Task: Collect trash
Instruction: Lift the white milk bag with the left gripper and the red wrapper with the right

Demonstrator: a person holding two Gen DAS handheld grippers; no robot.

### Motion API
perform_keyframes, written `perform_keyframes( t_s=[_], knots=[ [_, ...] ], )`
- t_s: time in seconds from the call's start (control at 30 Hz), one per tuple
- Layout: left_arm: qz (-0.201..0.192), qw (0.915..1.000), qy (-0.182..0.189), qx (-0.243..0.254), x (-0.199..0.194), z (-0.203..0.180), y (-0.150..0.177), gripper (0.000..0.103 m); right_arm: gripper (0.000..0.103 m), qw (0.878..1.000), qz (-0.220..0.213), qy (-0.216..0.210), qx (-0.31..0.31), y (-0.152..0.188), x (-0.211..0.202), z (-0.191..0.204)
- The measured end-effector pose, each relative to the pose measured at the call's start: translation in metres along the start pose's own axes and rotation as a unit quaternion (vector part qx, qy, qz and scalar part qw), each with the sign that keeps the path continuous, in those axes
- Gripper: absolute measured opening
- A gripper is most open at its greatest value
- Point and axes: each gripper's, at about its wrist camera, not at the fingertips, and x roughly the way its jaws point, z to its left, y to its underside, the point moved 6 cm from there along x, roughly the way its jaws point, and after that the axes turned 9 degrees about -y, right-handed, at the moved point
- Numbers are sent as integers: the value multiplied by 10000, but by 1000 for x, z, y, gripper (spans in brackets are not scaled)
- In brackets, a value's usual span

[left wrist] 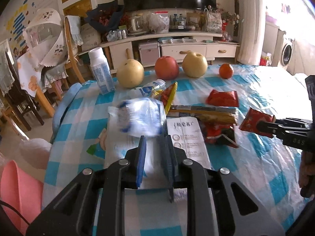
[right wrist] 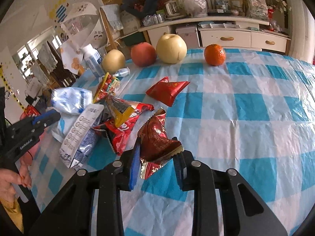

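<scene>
My left gripper is shut on a crumpled white and blue plastic bag, held above the table; it also shows in the right wrist view. My right gripper is shut on a dark red foil wrapper, seen from the left wrist as well. A pile of trash lies between them: a white pouch, a red snack bag, a yellow and red wrapper. Another red wrapper lies alone further back.
Two pears, an apple and an orange line the far edge of the blue checked tablecloth. A white bottle stands at the left. A pink bin sits beside the table.
</scene>
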Motion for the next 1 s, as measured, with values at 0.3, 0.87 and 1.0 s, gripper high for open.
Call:
perform_keyframes(
  t_s=[0.3, 0.87, 1.0],
  knots=[
    [148, 9993, 136, -320, -2, 18, 16, 47, 32, 9998, -68, -51, -192, 5, -10, 26],
    [647, 9764, 228, 2046, 72, 8, -27, 70, 32, 9996, 32, -105, -270, 3, -6, 29],
    [869, 9745, 269, 2051, 94, 8, -28, 70, 32, 9993, 59, -133, -351, 3, -4, 34]
  ],
)
